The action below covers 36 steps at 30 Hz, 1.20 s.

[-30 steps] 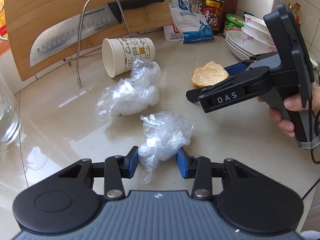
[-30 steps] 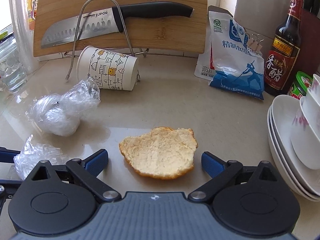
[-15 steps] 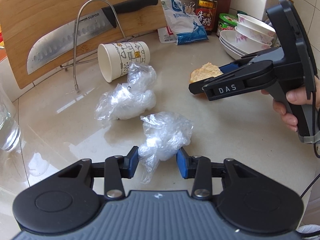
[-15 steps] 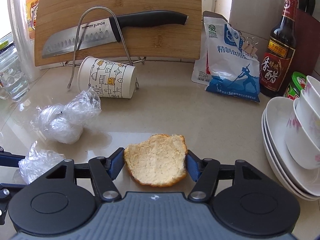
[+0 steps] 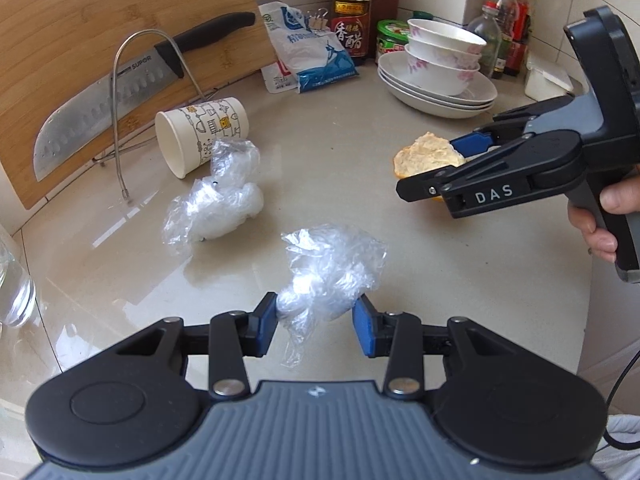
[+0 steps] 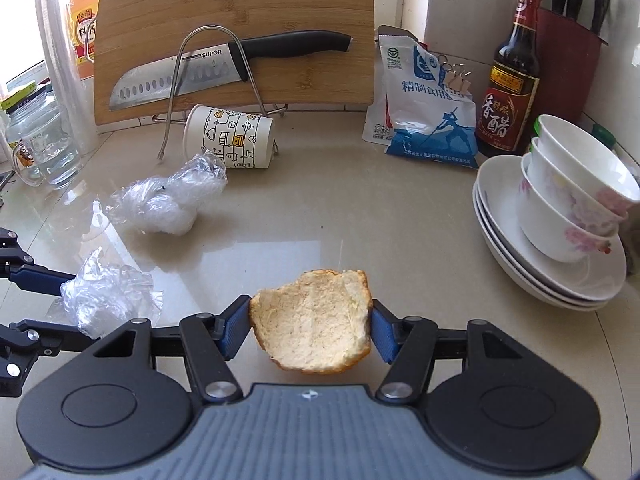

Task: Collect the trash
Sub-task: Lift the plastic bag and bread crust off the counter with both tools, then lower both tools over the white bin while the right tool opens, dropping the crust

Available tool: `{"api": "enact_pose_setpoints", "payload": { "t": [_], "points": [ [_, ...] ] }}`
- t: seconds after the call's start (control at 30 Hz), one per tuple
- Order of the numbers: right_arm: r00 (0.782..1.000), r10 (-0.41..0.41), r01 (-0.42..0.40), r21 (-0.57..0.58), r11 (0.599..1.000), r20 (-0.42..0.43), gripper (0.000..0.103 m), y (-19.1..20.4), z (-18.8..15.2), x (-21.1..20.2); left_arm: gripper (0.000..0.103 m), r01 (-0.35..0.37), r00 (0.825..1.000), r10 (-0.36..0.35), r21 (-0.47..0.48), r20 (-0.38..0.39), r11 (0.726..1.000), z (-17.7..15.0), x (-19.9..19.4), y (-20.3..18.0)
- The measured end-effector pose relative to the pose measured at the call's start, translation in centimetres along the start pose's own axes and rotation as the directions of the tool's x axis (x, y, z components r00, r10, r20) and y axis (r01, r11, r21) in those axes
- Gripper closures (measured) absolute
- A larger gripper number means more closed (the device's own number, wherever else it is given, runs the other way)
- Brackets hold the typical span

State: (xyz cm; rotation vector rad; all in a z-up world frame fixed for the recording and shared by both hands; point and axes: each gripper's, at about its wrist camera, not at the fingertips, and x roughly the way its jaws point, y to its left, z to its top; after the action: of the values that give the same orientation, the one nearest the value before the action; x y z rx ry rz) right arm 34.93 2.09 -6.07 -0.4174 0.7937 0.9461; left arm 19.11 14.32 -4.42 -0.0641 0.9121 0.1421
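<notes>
Left tongs (image 5: 315,326): clamped on plastic wad (image 5: 328,276). Right tongs (image 6: 311,330): clamped on peel (image 6: 314,322), clear of table (image 6: 360,208).

Left gripper (image 5: 316,326): black linkage arms w/ silver pivot screws, blue pads on fingertips (image 5: 364,330), ribbed grey body behind the fingers. Right gripper (image 5: 444,166): same build, white "DAS" lettering behind the fingers, dark-grey pistol handle, black cable behind the handle.
</notes>
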Motion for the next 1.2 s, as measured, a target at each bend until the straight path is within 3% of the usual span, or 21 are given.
{"api": "enact_pose_setpoints", "payload": {
  "t": [0.33, 0.7, 0.97, 1.2],
  "points": [
    [0.997, -0.071, 0.069, 0.09, 0.994, 0.017, 0.036, 0.3, -4.9, -7.0, 0.064, 0.093, 0.996, -0.094, 0.13, 0.002, 0.987, -0.9, -2.6, -3.7],
    [0.981, -0.193, 0.186, 0.219, 0.958, 0.012, 0.036, 0.7, -11.5, -14.3, 0.064, 0.203, 0.978, -0.209, 0.264, -0.006, 0.943, -2.1, -4.9, -8.8],
    [0.951, -0.307, 0.306, 0.31, 0.9, -0.047, 0.036, -0.7, -17.0, -18.7, 0.064, 0.277, 0.957, -0.29, 0.349, -0.015, 0.895, -2.4, -5.7, -12.6],
    [0.928, -0.351, 0.371, 0.391, 0.842, -0.127, 0.036, -1.7, -22.1, -20.2, 0.064, 0.327, 0.938, -0.345, 0.413, -0.032, 0.85, -2.3, -5.8, -15.9]
  ]
}}
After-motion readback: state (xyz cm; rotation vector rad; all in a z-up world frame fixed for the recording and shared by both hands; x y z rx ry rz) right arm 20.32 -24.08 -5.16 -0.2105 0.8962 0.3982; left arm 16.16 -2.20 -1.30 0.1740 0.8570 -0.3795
